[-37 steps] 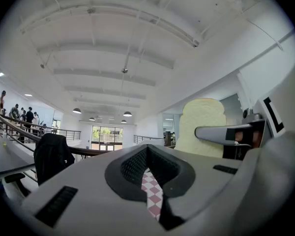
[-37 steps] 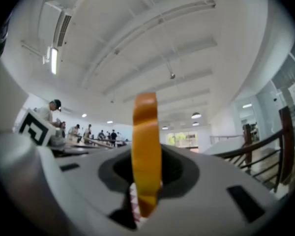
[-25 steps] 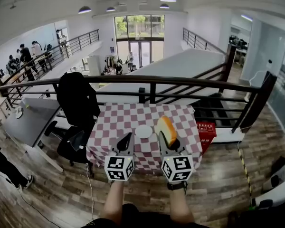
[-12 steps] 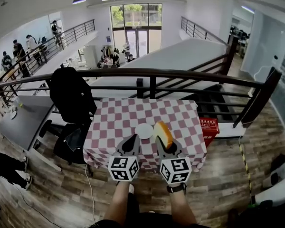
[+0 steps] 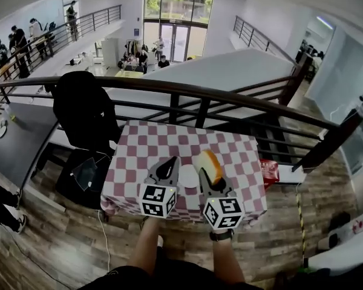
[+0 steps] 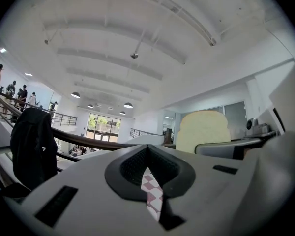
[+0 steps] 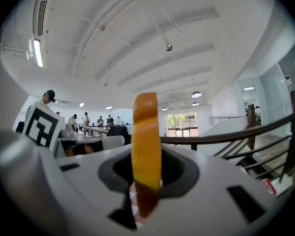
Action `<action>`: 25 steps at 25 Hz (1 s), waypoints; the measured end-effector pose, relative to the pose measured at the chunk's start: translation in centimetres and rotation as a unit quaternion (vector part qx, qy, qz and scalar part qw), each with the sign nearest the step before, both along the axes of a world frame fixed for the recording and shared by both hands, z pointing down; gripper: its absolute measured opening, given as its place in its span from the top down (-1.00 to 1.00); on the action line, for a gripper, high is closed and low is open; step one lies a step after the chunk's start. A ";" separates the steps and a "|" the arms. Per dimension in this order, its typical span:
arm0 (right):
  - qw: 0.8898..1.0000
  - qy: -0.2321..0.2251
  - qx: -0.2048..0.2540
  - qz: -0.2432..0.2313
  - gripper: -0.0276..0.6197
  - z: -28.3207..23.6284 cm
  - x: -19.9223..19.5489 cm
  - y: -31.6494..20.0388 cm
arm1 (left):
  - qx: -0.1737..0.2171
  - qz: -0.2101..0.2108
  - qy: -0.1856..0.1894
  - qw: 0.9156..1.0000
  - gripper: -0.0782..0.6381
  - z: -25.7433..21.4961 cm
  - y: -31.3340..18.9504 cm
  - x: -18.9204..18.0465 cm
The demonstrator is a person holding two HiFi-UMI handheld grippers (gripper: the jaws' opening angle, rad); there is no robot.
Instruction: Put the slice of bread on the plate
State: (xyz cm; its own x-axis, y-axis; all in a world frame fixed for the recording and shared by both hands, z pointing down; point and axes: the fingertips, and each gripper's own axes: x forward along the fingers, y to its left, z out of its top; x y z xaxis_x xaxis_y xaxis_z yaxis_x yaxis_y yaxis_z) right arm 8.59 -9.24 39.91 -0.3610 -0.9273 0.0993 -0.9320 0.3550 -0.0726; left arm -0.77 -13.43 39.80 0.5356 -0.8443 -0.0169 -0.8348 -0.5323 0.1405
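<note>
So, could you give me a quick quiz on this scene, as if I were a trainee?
1. Which tool holds the bread? A: the left tool. B: the right tool.
2. Fill in: the white plate sits on a red and white ___ cloth.
3. True or false: the bread lies flat on the plate.

Key: 1 B. 2 checked. 3 false; it stands on edge in the right tool.

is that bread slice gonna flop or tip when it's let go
Probably stiff and light: pinched only at its lower end by the right gripper, the bread slice stands upright without sagging. Thin and on edge, it would likely tip flat if released on the plate.
</note>
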 end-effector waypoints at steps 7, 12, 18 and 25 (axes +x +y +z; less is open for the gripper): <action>1.000 -0.007 -0.017 0.013 0.62 1.2 -3.9 -6.8 | -0.009 0.031 -0.024 0.999 0.73 1.4 -5.7 -2.4; 0.999 0.000 -0.044 0.022 0.62 3.5 -5.3 -9.4 | -0.038 0.032 -0.015 0.999 0.73 4.0 -8.5 -4.6; 0.996 0.003 -0.081 0.025 0.62 6.7 -4.6 -11.9 | -0.081 0.039 -0.018 0.996 0.73 8.1 -11.1 -4.3; 0.991 -0.019 -0.132 0.018 0.62 10.6 -1.5 -15.0 | -0.124 0.039 -0.040 0.991 0.73 12.3 -13.9 -2.1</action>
